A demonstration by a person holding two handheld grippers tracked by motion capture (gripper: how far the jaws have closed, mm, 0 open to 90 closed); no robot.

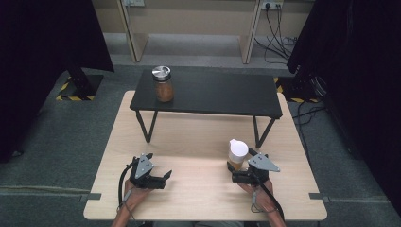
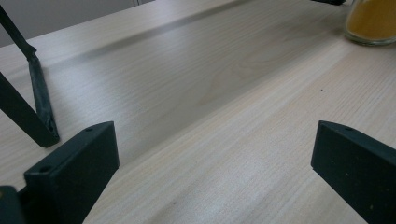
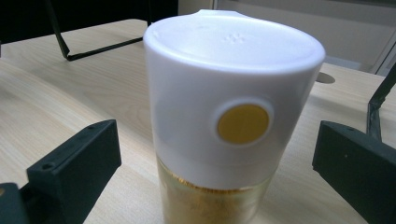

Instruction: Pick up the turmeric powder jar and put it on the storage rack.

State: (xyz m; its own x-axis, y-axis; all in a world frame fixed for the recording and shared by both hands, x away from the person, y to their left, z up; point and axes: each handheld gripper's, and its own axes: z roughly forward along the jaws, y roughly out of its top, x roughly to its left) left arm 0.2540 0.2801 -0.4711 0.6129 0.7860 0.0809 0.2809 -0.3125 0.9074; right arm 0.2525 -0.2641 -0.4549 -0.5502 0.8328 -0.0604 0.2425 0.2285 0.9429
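A spice jar (image 1: 237, 152) with a white cap and yellow-orange powder stands on the light wooden table (image 1: 198, 189), right of centre. My right gripper (image 1: 242, 166) is open, with a jaw on either side of the jar and neither touching it. In the right gripper view the jar (image 3: 233, 93) stands close up between the spread jaws of the right gripper (image 3: 215, 172). My left gripper (image 1: 165, 180) is open at the front left, pointing right, with nothing between its jaws. In its own view the left gripper (image 2: 215, 172) sits low over bare wood, with the jar's base (image 2: 372, 21) at the top right.
A low black riser shelf (image 1: 222, 94) on thin metal legs spans the back of the table. A glass jar (image 1: 163, 84) with a metal lid and brown contents stands on its left end. One shelf leg (image 2: 37, 102) is close to the left gripper.
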